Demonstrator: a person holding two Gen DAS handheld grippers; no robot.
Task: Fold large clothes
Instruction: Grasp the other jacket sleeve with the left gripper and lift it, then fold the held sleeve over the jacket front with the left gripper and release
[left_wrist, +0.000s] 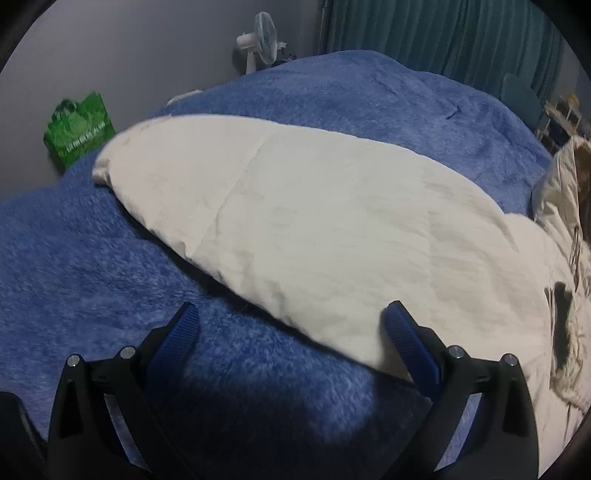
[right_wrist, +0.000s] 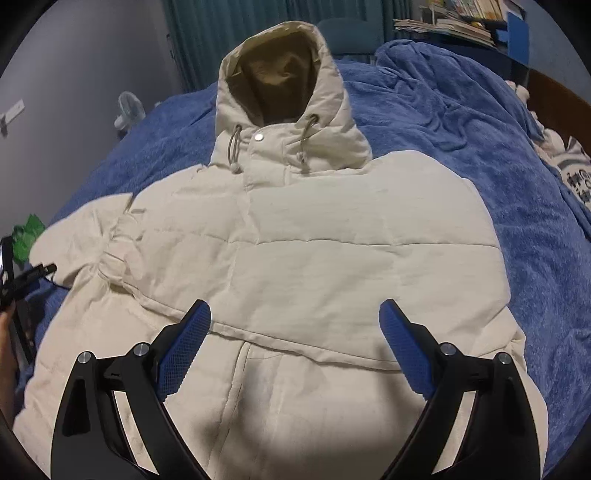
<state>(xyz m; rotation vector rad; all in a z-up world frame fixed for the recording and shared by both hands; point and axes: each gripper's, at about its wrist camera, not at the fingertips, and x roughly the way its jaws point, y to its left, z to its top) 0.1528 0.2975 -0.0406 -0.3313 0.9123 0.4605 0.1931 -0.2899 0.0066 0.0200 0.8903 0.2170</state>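
Right wrist view: a blue fleece blanket fills the frame, and a cream hooded puffer jacket lies flat on it at centre, front up, hood toward the top. Its sleeve stretches across the left wrist view. Both the right gripper and left gripper are spread wide, grasping nothing. A green bag sits upper left, near a white fan.

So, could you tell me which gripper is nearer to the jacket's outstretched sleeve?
Left. The left gripper hangs open right at the sleeve edge; the right gripper is open over the jacket front, farther away.
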